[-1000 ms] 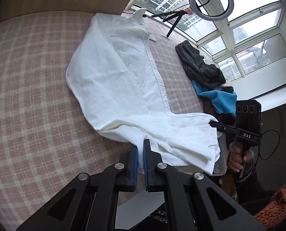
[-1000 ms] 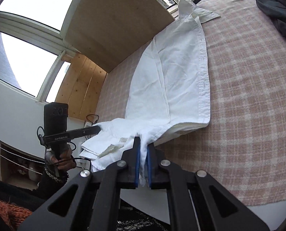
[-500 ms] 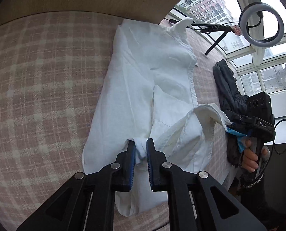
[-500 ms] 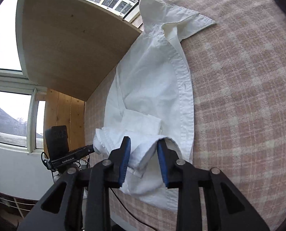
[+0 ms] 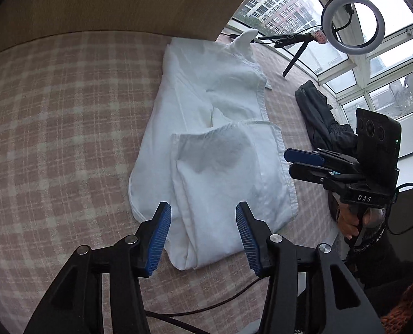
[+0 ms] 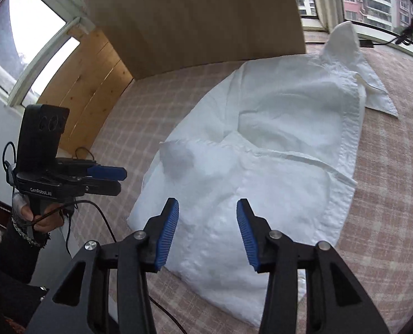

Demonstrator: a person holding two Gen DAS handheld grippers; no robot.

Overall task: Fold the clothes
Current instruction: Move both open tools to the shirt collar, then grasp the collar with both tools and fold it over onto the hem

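Left wrist view: the white shirt (image 5: 214, 144) lies on the pink plaid bed (image 5: 53, 139), its lower part folded up over the body, collar toward the window. The left gripper (image 5: 203, 220) hangs over the near hem, jaws opening, pads clear of the cloth. The right gripper (image 6: 208, 217) hovers over the folded part with jaws apart, narrowing slightly, gripping nothing. Dark clothes (image 5: 317, 117) lie beside the shirt.

shirt (image 6: 276, 167) near hem: covered in the right wrist view by the gripper fingers
person: cut off by the frame edges; only hands and dark sleeves are seen
dark clothes (image 5: 317, 117): partly hidden behind the right gripper (image 5: 301, 164); garment type cannot be told
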